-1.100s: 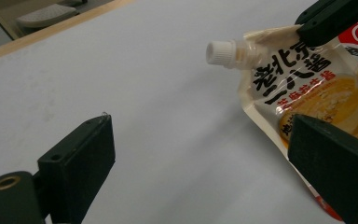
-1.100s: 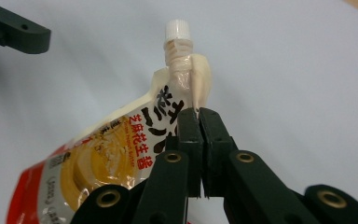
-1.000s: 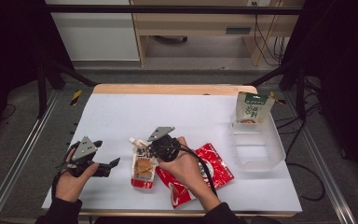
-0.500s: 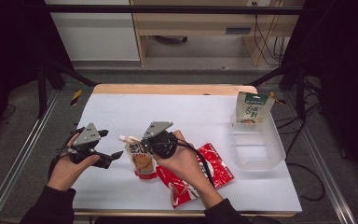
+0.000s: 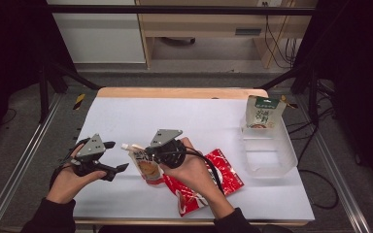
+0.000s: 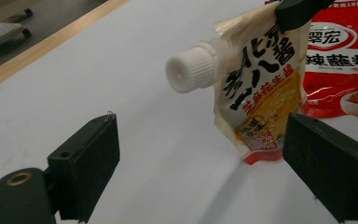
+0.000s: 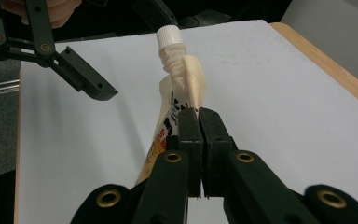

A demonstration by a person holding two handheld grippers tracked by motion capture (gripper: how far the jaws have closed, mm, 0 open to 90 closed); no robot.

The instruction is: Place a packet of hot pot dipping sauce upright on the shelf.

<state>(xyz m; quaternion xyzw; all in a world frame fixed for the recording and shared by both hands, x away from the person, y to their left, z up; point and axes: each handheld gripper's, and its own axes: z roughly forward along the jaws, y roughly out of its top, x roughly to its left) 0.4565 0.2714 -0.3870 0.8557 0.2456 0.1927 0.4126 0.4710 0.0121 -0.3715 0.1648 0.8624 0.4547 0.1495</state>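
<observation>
Above white surface (image 5: 194, 121): right gripper (image 7: 198, 122) jaws clenched on spouted sauce pouch (image 6: 261, 93), lifting step; left gripper (image 6: 205, 154) jaws released, next should grasp cap (image 6: 189, 71).

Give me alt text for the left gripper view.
A spouted sauce pouch with a white screw cap hangs upright, pinched at its top edge by the right gripper, beyond the left gripper, whose jaws stand open. A red packet lies behind.
</observation>
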